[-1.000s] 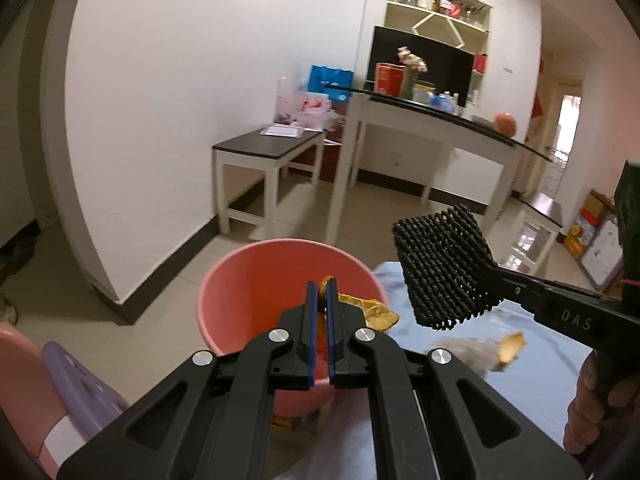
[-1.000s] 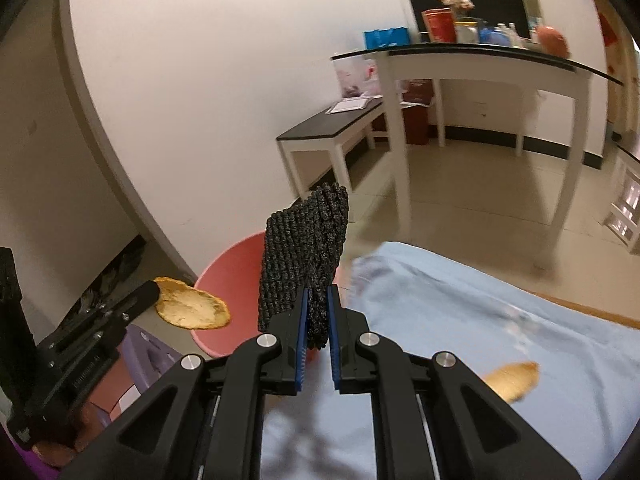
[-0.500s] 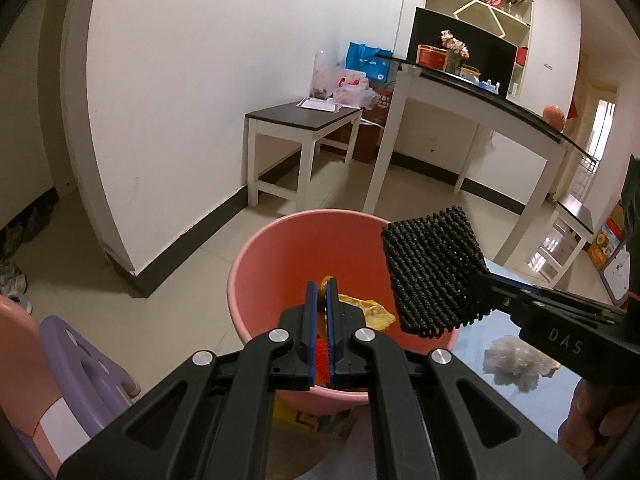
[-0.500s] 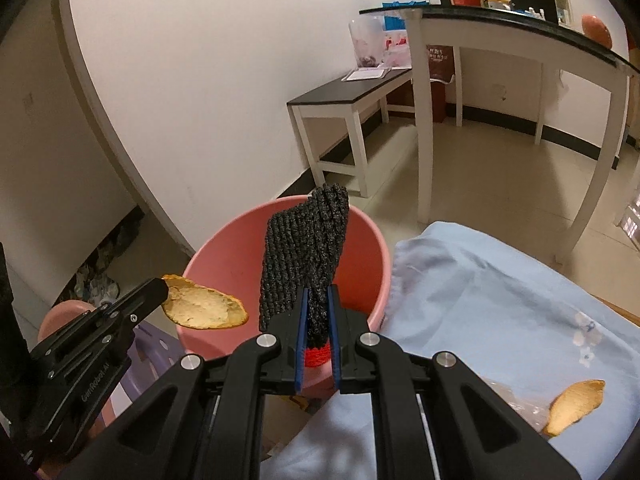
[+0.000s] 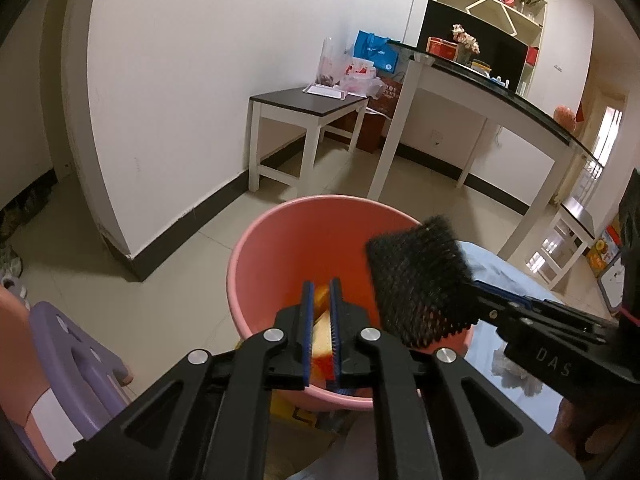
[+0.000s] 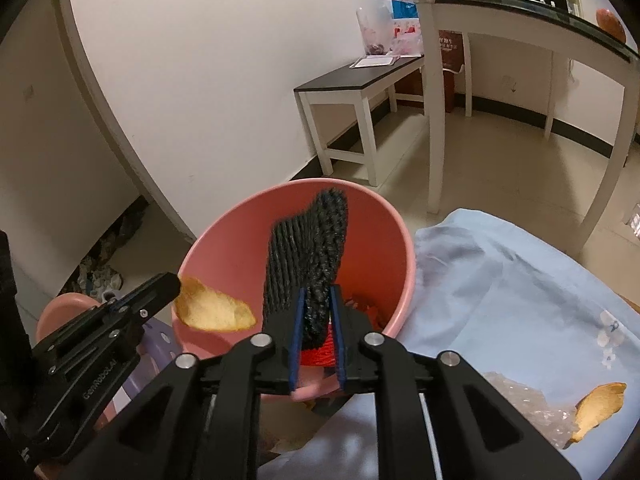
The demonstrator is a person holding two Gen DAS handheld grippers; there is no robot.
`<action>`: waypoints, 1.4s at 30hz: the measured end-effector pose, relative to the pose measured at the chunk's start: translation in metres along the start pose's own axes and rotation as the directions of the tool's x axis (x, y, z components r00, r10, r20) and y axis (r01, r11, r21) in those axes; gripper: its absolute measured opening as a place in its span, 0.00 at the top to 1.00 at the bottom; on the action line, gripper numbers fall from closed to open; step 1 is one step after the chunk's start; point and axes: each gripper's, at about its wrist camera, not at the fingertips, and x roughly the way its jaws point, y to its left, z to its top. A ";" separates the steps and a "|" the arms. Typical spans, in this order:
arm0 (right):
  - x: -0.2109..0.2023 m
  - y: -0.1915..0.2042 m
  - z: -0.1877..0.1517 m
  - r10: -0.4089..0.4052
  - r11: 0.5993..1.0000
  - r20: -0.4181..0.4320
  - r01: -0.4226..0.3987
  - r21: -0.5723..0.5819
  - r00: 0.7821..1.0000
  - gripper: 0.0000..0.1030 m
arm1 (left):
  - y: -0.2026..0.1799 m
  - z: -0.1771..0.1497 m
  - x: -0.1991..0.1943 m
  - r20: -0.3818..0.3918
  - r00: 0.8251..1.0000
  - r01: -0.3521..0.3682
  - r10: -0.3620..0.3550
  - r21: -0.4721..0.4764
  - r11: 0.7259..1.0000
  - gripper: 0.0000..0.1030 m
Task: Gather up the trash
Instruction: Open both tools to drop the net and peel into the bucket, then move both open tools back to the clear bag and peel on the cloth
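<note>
A pink bucket [image 5: 256, 280] [image 6: 224, 256] stands on the floor beside the cloth-covered table. My left gripper [image 5: 320, 292] [image 6: 172, 284] hangs over its near left rim. A yellow-orange peel [image 5: 322, 304] [image 6: 212, 312] is still at its tips, and the jaws are opening. My right gripper [image 6: 316, 300] [image 5: 478, 286] is over the bucket mouth with a black foam net [image 6: 308, 248] [image 5: 420, 280] standing upright between its pads. Those jaws are also opening, and the net still fills the gap. Red and orange scraps [image 6: 320, 350] lie inside the bucket.
A light blue cloth [image 6: 500, 280] covers the table at right, with another peel [image 6: 598, 404], clear plastic wrap [image 6: 528, 408] and a white tissue [image 5: 516, 368] on it. A purple stool [image 5: 68, 344] stands left of the bucket. Beyond are a low bench [image 5: 304, 104] and a tall glass-topped table [image 5: 480, 80].
Both grippers have come down and forward over the bucket, which now fills more of each view. The gap between each pair of jaws has widened a little.
</note>
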 end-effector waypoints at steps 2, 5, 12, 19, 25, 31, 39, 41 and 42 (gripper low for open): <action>0.000 -0.001 0.000 0.004 1.000 0.001 -0.004 0.000 1.000 0.80 | 0.001 0.001 -0.001 0.008 1.000 0.018 -0.018 -0.011 1.000 0.92; -0.002 -0.002 -0.001 0.012 1.000 0.006 -0.012 0.001 1.000 0.75 | 0.001 0.001 -0.004 0.012 0.999 0.036 -0.036 -0.021 0.999 0.92; -0.019 -0.006 -0.006 0.023 1.000 0.028 -0.024 0.020 0.999 0.68 | -0.010 0.001 -0.016 0.020 0.997 0.077 -0.077 -0.004 0.997 0.92; -0.053 -0.018 -0.018 0.000 1.000 0.055 -0.001 0.022 0.998 0.68 | -0.033 -0.005 -0.033 0.020 0.992 0.125 -0.126 0.034 0.992 0.92; -0.094 -0.046 -0.035 -0.070 0.997 0.082 0.066 0.044 0.994 0.68 | -0.058 -0.012 -0.043 0.000 0.985 0.171 -0.172 0.062 0.983 0.92; -0.134 -0.093 -0.062 -0.193 0.978 0.106 0.183 0.097 0.976 0.64 | -0.087 -0.019 -0.050 -0.020 0.971 0.239 -0.238 0.097 0.966 0.73; -0.159 -0.151 -0.095 -0.263 0.945 0.081 0.240 0.224 0.961 0.64 | -0.135 -0.035 -0.033 -0.110 0.947 0.315 -0.302 0.139 0.939 0.67; -0.159 -0.158 -0.101 -0.271 0.940 0.075 0.246 0.237 0.960 0.63 | -0.150 -0.040 -0.024 -0.143 0.943 0.322 -0.301 0.154 0.934 0.67; -0.158 -0.161 -0.102 -0.272 0.938 0.074 0.248 0.243 0.959 0.61 | -0.153 -0.041 -0.020 -0.155 0.941 0.324 -0.301 0.154 0.934 0.67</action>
